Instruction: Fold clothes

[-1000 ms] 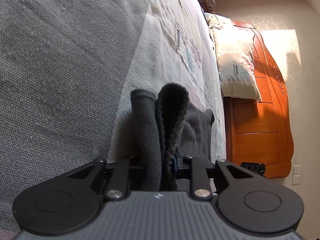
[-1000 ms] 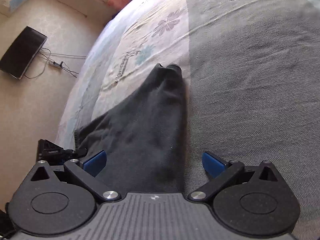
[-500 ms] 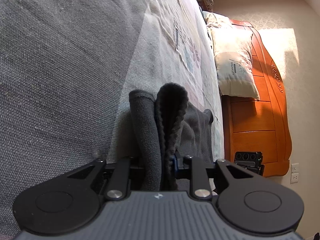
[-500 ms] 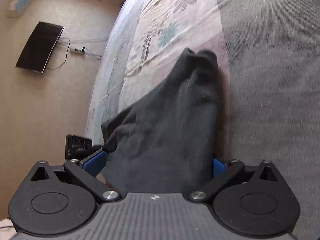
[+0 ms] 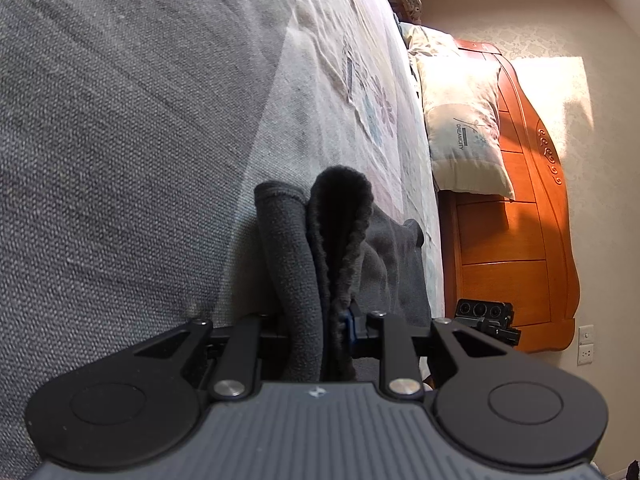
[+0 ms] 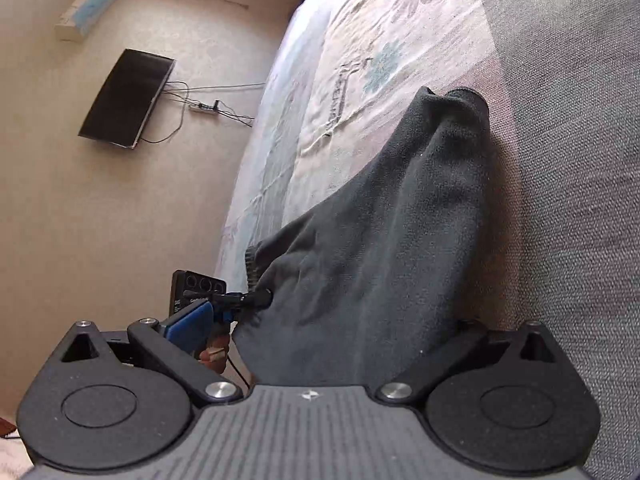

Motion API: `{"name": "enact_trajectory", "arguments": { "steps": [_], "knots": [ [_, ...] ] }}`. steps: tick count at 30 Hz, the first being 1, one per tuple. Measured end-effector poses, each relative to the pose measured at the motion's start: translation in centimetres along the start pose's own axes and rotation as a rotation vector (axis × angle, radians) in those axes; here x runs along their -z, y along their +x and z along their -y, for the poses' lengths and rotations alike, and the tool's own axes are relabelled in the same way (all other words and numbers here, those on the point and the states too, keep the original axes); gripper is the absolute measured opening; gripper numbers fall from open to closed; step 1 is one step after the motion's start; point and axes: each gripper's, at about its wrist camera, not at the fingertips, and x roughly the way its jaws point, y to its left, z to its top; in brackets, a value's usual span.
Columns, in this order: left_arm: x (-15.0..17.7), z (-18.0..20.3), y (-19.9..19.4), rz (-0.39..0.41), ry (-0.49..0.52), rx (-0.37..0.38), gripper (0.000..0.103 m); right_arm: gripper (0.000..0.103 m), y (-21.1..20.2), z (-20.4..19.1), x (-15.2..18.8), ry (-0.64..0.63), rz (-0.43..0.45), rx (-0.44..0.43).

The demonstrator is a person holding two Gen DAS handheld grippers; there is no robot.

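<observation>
A dark grey garment point(image 5: 340, 232) lies on the bed, where the grey blanket meets the floral sheet. My left gripper point(image 5: 320, 320) is shut on its bunched folds, which stand up between the fingers. In the right wrist view the same garment point(image 6: 400, 220) stretches forward from my right gripper point(image 6: 332, 324). That gripper stands open, and the cloth fills most of the gap. Its blue left pad point(image 6: 192, 320) is clear of the cloth; the right pad is hidden behind it. The left gripper point(image 6: 240, 300) shows at the garment's left edge.
A grey blanket point(image 5: 120, 120) and a floral sheet point(image 5: 352, 80) cover the bed. A pillow point(image 5: 460, 120) leans on the orange wooden headboard point(image 5: 520, 240). On the wall beyond the bed's edge are a black screen point(image 6: 124, 98) and a power strip point(image 6: 204, 107).
My right gripper has swung round and closed in on the garment, so the cloth now fills the space between its jaws. The left gripper keeps its hold and has not moved.
</observation>
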Motion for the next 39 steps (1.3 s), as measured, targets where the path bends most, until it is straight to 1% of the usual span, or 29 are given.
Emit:
{"name": "enact_trajectory", "arguments": {
  "steps": [3, 6, 7, 8, 9, 10, 11, 13, 15, 17, 19, 21, 24, 25, 29, 32, 36, 39],
  "knots": [
    [-0.1, 0.1, 0.1, -0.003, -0.005, -0.003, 0.026, 0.103, 0.2, 0.2, -0.7, 0.037, 0.025, -0.012],
    [0.1, 0.9, 0.1, 0.000, 0.004, 0.002, 0.028, 0.103, 1.0, -0.5, -1.2, 0.033, 0.018, 0.025],
    [0.2, 1.2, 0.1, 0.002, 0.011, 0.006, 0.036, 0.103, 1.1, -0.7, -1.2, 0.031, 0.016, 0.030],
    [0.3, 1.6, 0.1, 0.004, 0.017, 0.011, 0.043, 0.103, 1.1, -0.8, -1.0, 0.036, 0.014, 0.025],
    [0.3, 2.0, 0.1, 0.004, 0.027, 0.018, 0.053, 0.103, 1.0, -0.9, -0.9, 0.046, 0.016, 0.012],
    [0.3, 2.5, 0.1, 0.002, 0.038, 0.026, 0.061, 0.103, 0.8, -0.9, -0.8, 0.060, 0.023, -0.012],
    [0.3, 2.9, 0.2, -0.001, 0.050, 0.034, 0.065, 0.103, 0.5, -1.1, -0.6, 0.067, 0.030, -0.034],
    [0.2, 3.3, 0.3, -0.006, 0.061, 0.040, 0.077, 0.103, 0.1, -1.6, -0.5, 0.060, 0.038, -0.054],
    [0.1, 3.2, 0.6, -0.007, 0.054, 0.039, 0.077, 0.103, 0.3, -1.5, -0.6, 0.058, 0.030, -0.040],
    [0.0, 3.2, 0.7, -0.007, 0.047, 0.038, 0.079, 0.103, 0.6, -1.3, -0.6, 0.061, 0.021, -0.020],
    [0.2, 3.7, 0.7, 0.000, 0.047, 0.045, 0.083, 0.103, 0.8, -1.0, -0.5, 0.077, 0.021, -0.021],
    [0.4, 4.1, 0.4, 0.013, 0.047, 0.072, 0.083, 0.103, 1.0, -1.0, -0.4, 0.089, 0.026, -0.032],
    [0.5, 4.8, -0.3, 0.030, 0.037, 0.130, 0.083, 0.103, 0.7, -1.9, -0.2, 0.066, 0.035, -0.061],
    [0.5, 5.1, -0.5, 0.031, 0.044, 0.137, 0.083, 0.103, 0.6, -2.4, -0.1, 0.056, 0.034, -0.064],
    [0.7, 6.5, -0.8, 0.022, 0.084, 0.128, 0.083, 0.103, 0.0, -4.1, 0.0, 0.018, 0.025, -0.078],
    [0.6, 7.4, -0.7, 0.016, 0.095, 0.128, 0.083, 0.103, -0.6, -5.2, 0.1, -0.009, 0.026, -0.084],
    [0.5, 8.4, 0.1, 0.004, 0.113, 0.124, 0.083, 0.103, -1.9, -5.9, 0.4, -0.028, 0.042, -0.086],
    [0.3, 8.4, 1.3, -0.013, 0.111, 0.114, 0.083, 0.103, -3.1, -5.8, 0.6, -0.032, 0.055, -0.079]
  ]
}}
